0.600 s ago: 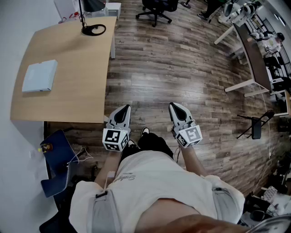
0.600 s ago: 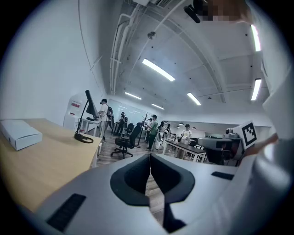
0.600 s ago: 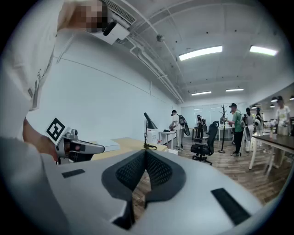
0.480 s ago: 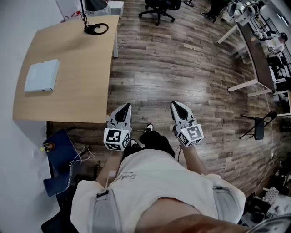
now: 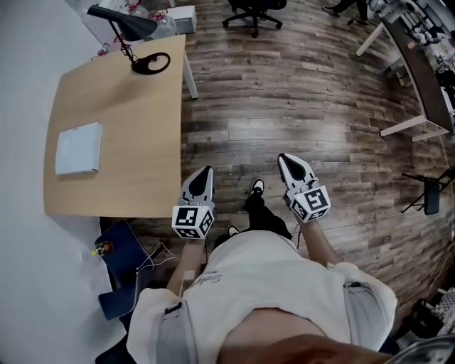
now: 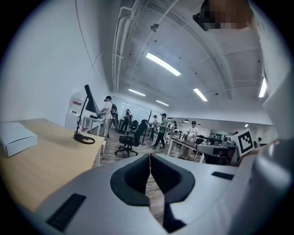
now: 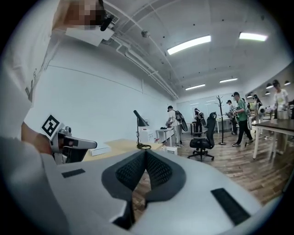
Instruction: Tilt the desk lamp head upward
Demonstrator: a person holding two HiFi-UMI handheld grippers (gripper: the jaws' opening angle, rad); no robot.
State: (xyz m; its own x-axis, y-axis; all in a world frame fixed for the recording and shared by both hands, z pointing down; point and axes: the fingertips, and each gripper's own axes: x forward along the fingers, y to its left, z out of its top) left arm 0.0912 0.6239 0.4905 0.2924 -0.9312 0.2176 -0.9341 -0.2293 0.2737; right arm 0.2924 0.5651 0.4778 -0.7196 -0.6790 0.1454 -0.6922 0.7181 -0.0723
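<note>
A black desk lamp stands at the far corner of the wooden desk (image 5: 121, 142). Its cone head (image 5: 122, 23) slopes downward on a thin stem above a ring base (image 5: 151, 64). The lamp also shows far off in the left gripper view (image 6: 88, 100) and in the right gripper view (image 7: 139, 119). My left gripper (image 5: 207, 171) hangs shut and empty just off the desk's near right corner. My right gripper (image 5: 285, 158) is shut and empty over the floor, further right. Both are far from the lamp.
A flat white box (image 5: 78, 148) lies on the desk's left side. A black office chair (image 5: 253, 10) stands beyond the desk and long white tables (image 5: 419, 78) at the right. A blue seat (image 5: 124, 274) and a bottle (image 5: 103, 249) sit below the desk's near edge. Several people stand far off.
The head view has swung, so the lamp's whole head now shows and the desk lies a little further right. Both grippers stay shut and empty. The lamp has not moved.
</note>
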